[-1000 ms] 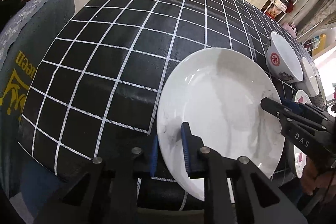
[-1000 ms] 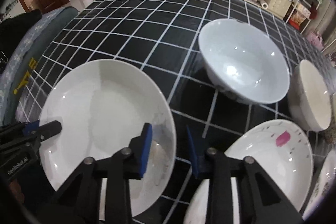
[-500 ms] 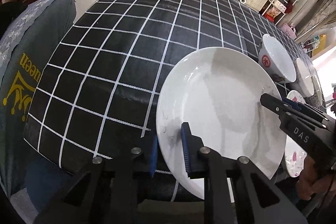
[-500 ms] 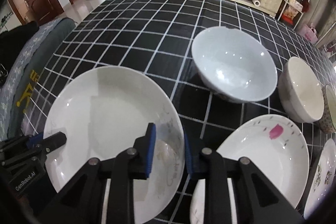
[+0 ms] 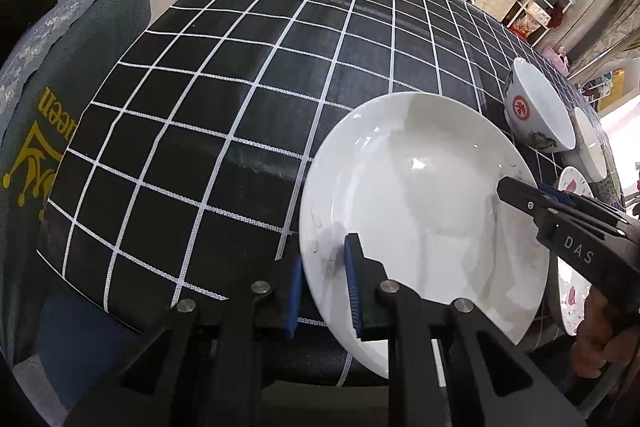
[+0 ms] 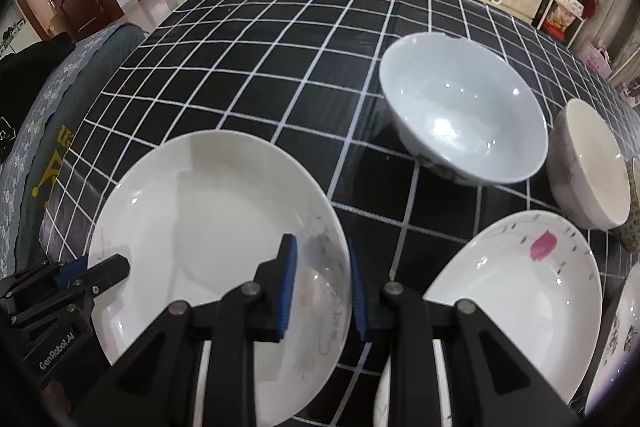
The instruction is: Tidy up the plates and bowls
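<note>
A plain white plate (image 5: 420,211) is held between both grippers over the near left corner of the black checked table (image 5: 260,87). My left gripper (image 5: 322,287) is shut on its left rim, blue pads above and below the edge. My right gripper (image 6: 320,279) is shut on the opposite rim of the same plate (image 6: 208,227). Each gripper shows in the other's view: the right gripper (image 5: 508,187) at the plate's far side, the left gripper (image 6: 116,267) at the lower left. A big white bowl (image 6: 464,115) with a red emblem stands behind the plate.
A cream bowl (image 6: 588,163) stands right of the big bowl. A white plate with a pink mark (image 6: 512,299) lies at the near right, with a floral plate (image 6: 624,327) beyond it. A covered chair (image 5: 60,107) stands at the table's left. A hand (image 5: 592,339) holds the right gripper.
The right gripper's fingers have narrowed onto the plate's rim. Both grippers and the plate have come up and back from the table, which now looks farther away.
</note>
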A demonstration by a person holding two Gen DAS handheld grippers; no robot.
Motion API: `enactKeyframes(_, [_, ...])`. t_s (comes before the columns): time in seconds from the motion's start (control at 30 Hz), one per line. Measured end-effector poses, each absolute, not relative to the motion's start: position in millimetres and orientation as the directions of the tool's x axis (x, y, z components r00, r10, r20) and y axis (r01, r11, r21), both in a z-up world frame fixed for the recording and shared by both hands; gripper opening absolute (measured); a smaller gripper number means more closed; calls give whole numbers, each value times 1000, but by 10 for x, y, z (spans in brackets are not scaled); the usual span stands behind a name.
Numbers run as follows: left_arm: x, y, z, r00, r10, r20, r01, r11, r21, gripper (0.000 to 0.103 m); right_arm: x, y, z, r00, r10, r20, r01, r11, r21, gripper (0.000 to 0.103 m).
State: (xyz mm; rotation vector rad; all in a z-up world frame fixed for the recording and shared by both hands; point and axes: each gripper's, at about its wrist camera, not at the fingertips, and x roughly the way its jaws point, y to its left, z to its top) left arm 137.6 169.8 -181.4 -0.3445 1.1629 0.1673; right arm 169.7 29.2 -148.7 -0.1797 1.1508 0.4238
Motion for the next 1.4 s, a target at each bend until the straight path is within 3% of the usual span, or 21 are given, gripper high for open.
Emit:
enactKeyframes(0.47, [1111, 1757, -1406, 460, 55, -886, -356, 926, -127, 17, 1510, -132, -1008, 452, 287, -845, -408, 909, 90, 30])
enactKeyframes(0.87, [1160, 691, -1067, 519, -96, -850, -114, 977, -180, 17, 1253, -971, -906, 513, 259, -818, -296, 948, 115, 30])
enactKeyframes(1.13, [1340, 130, -1209, 464, -226, -857, 9, 968, -250, 17, 1129, -1570, -950, 540, 214, -814, -191, 973, 129, 30])
enactKeyframes(1.4, [1554, -184, -1395, 397, -261, -880, 34, 962, -270, 17, 1144, -1933, -1086, 520, 205, -829, -130, 978, 161, 30])
